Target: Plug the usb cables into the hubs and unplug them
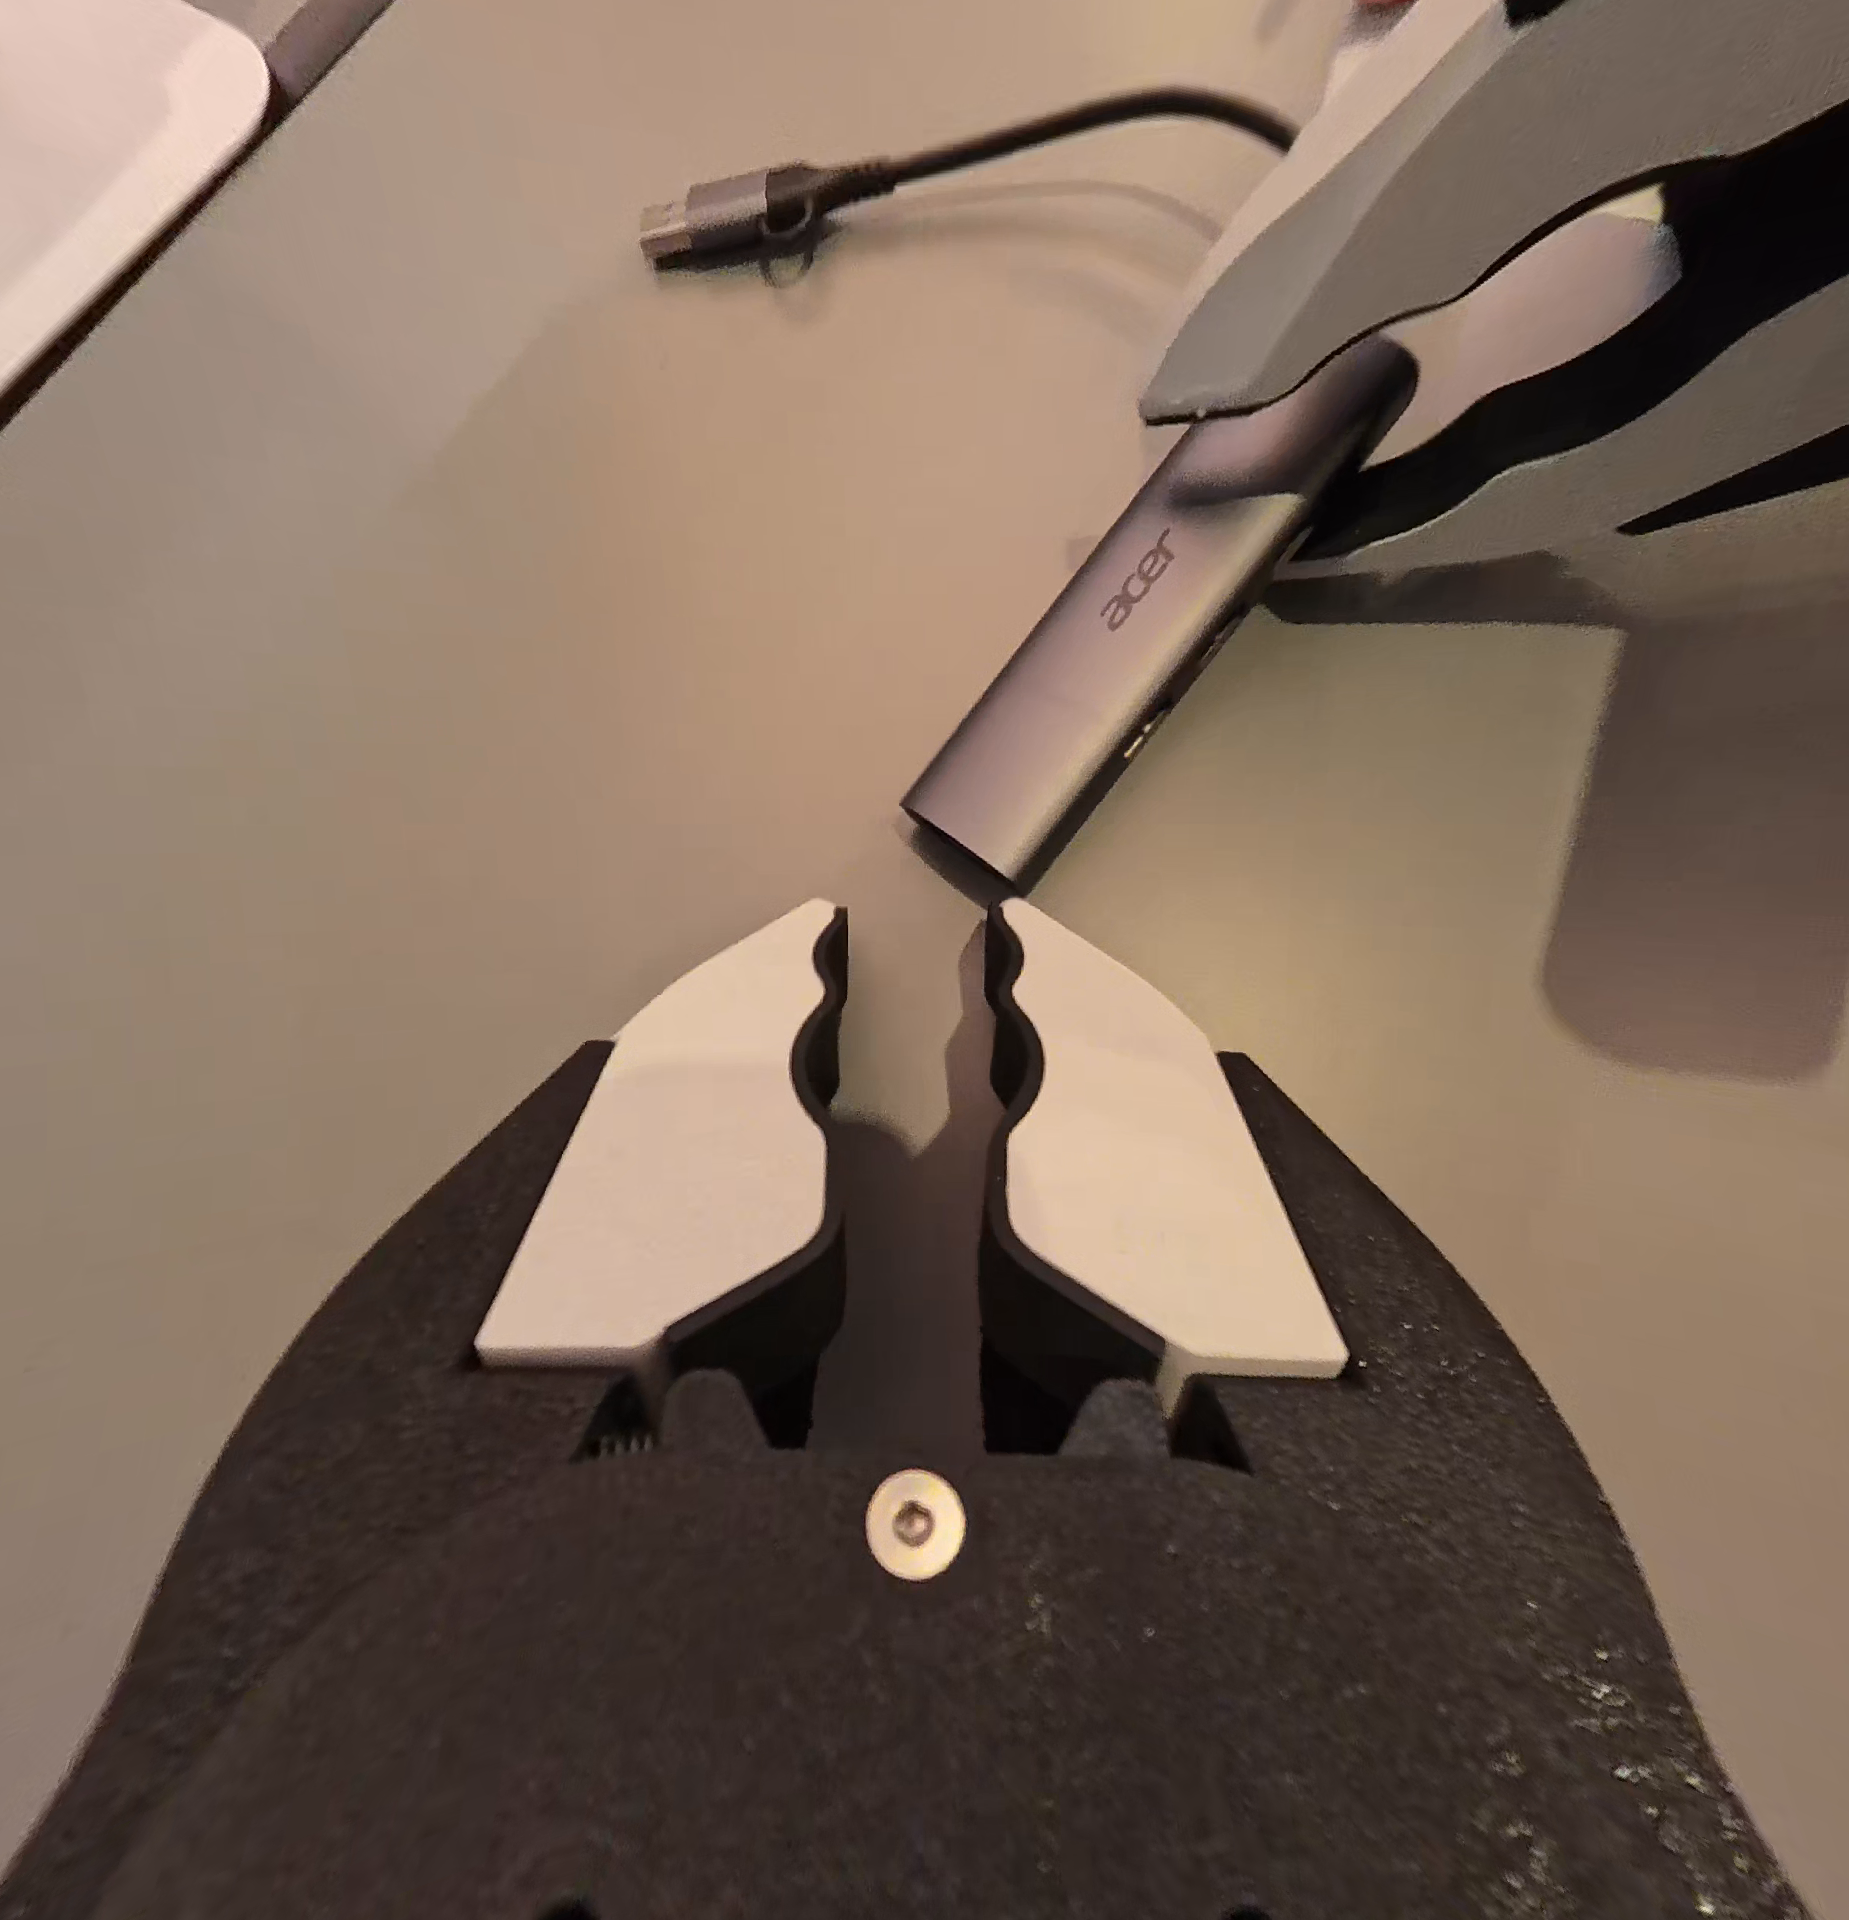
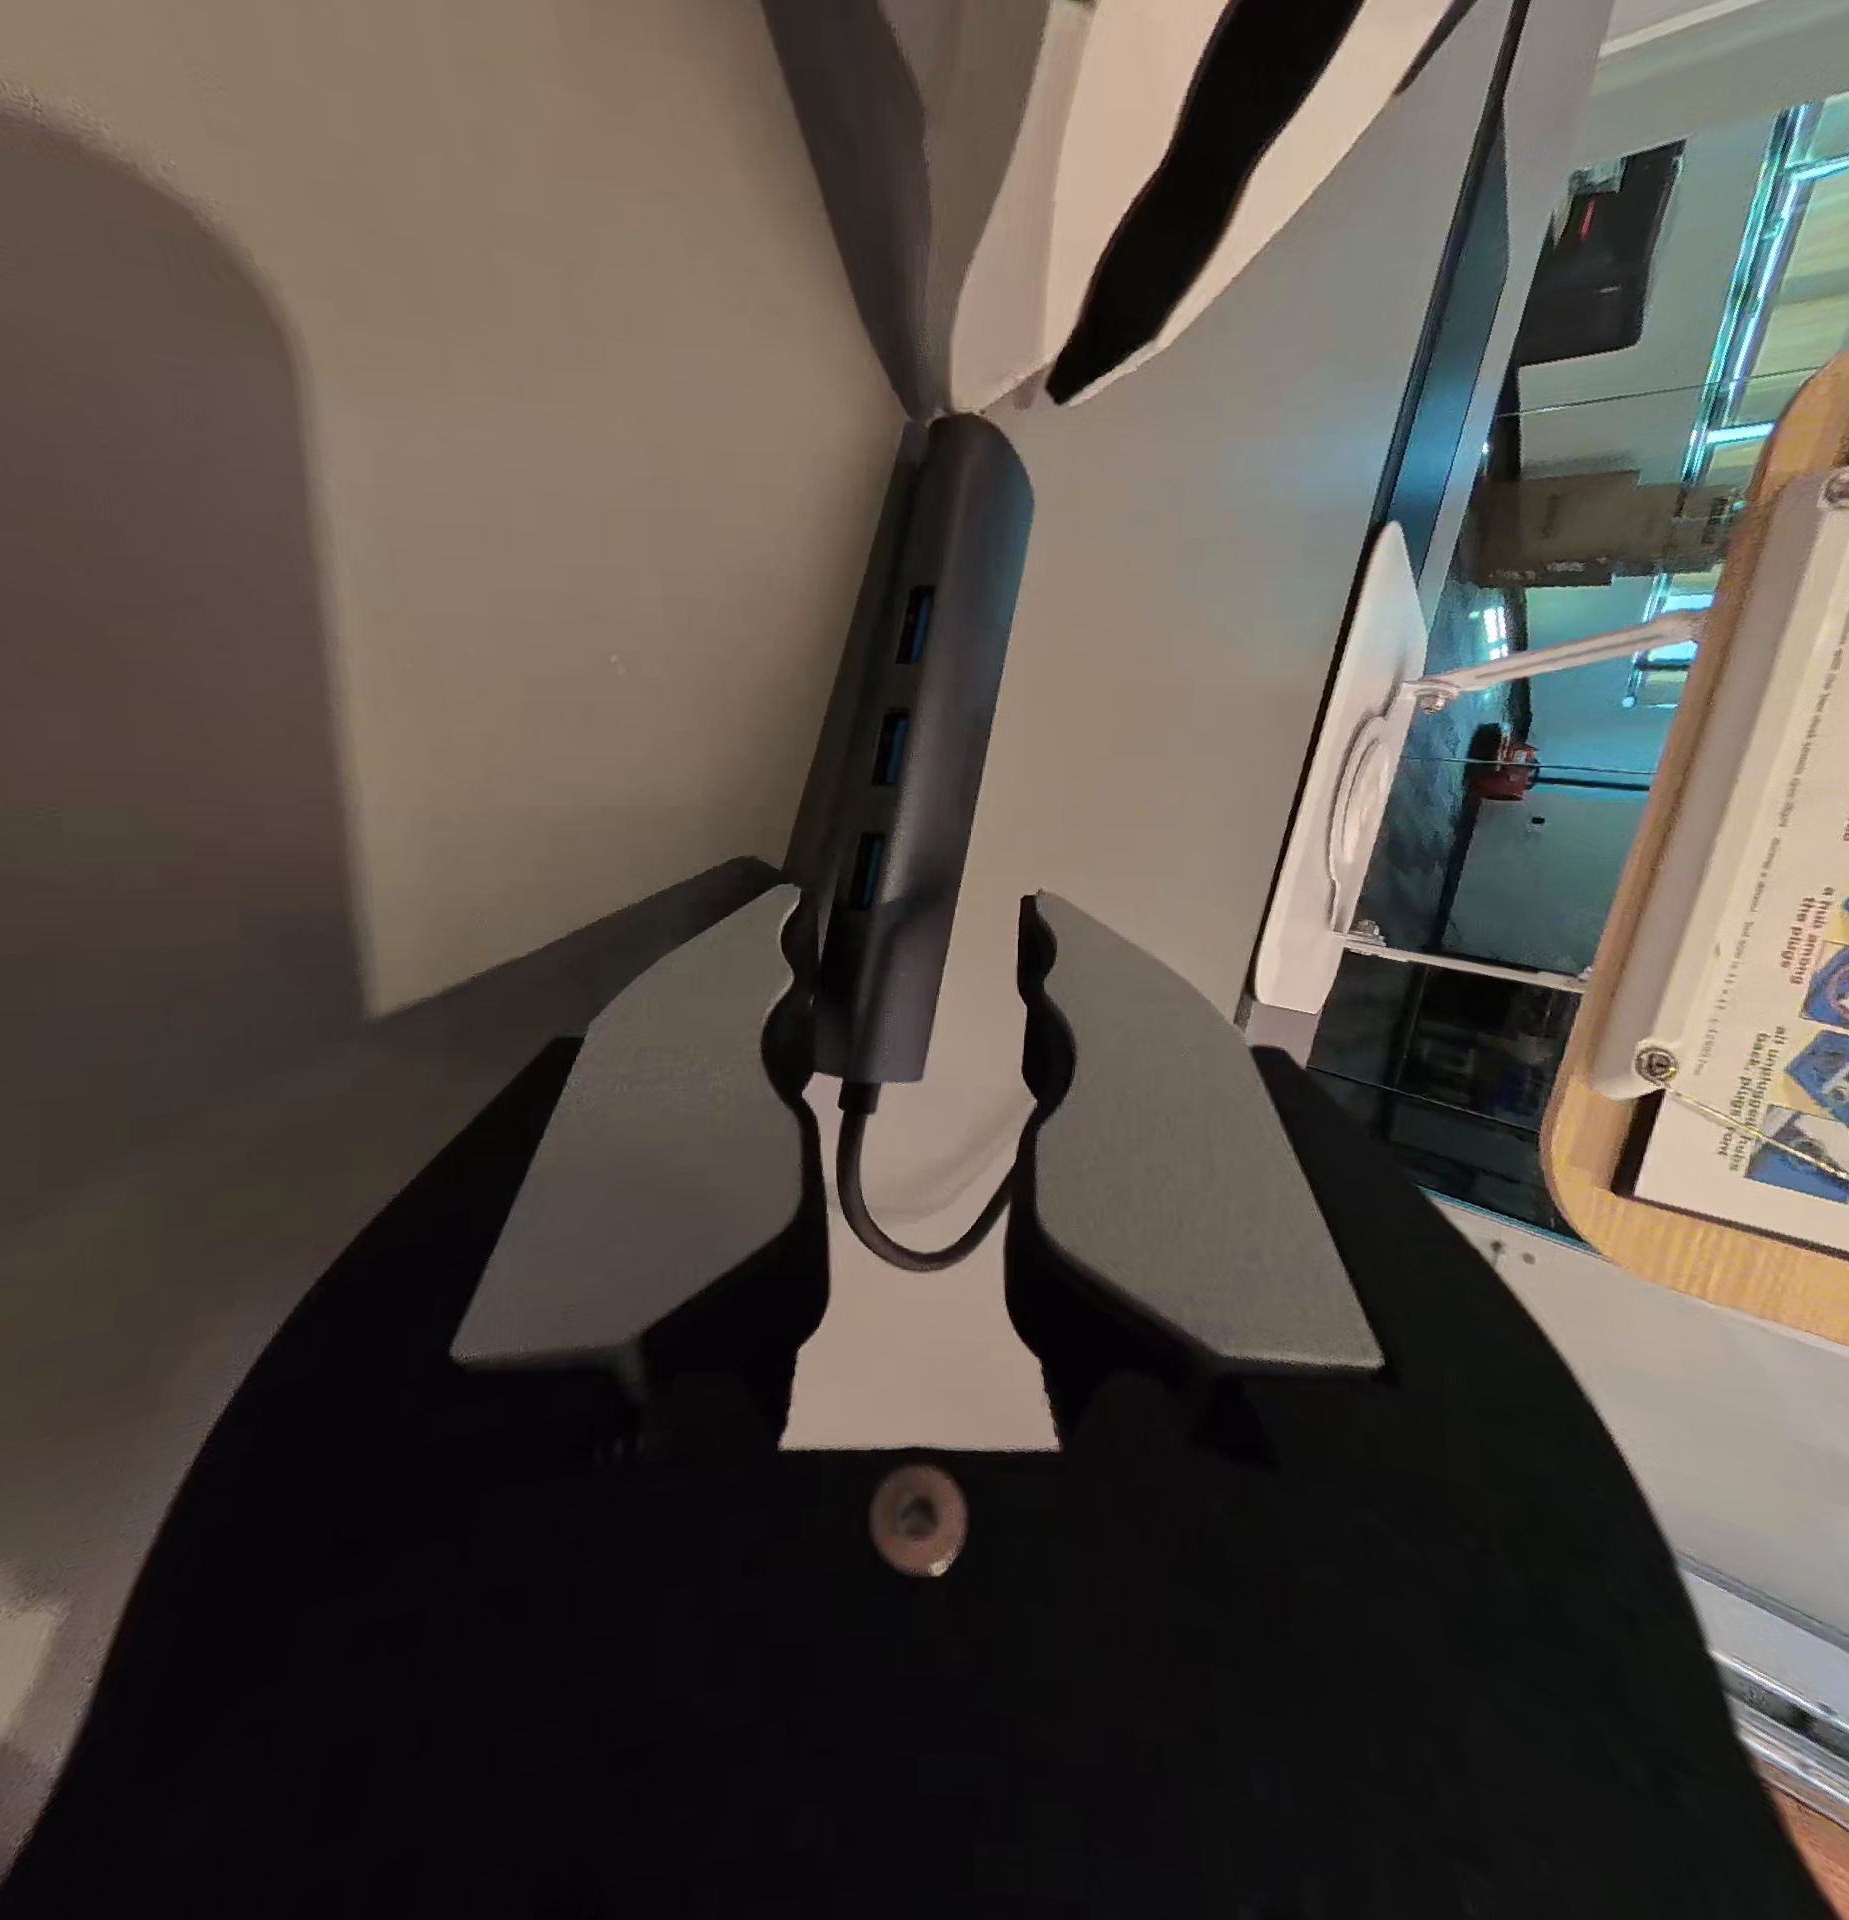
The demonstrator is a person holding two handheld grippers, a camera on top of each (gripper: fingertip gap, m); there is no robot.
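A grey USB hub (image 1: 1159,644) lies on the pale table, seen end-on in the right wrist view (image 2: 951,665) with three blue ports along one side. My right gripper (image 2: 915,899) is open around the hub's cable end; its left finger touches the hub and the right finger stands apart. It shows from the side in the left wrist view (image 1: 1263,488). My left gripper (image 1: 915,914) is narrowly open and empty, just short of the hub's free end; its tips show in the right wrist view (image 2: 987,400). A USB plug (image 1: 712,218) on a black cable lies beyond it.
The hub's own short black cable (image 2: 899,1226) loops between my right fingers. A white tray (image 1: 89,156) sits at the far left. A white stand (image 2: 1335,790) and a wooden board with a printed sheet (image 2: 1730,831) stand at the table's edge. There is about 9 centimetres between the tips of the two grippers.
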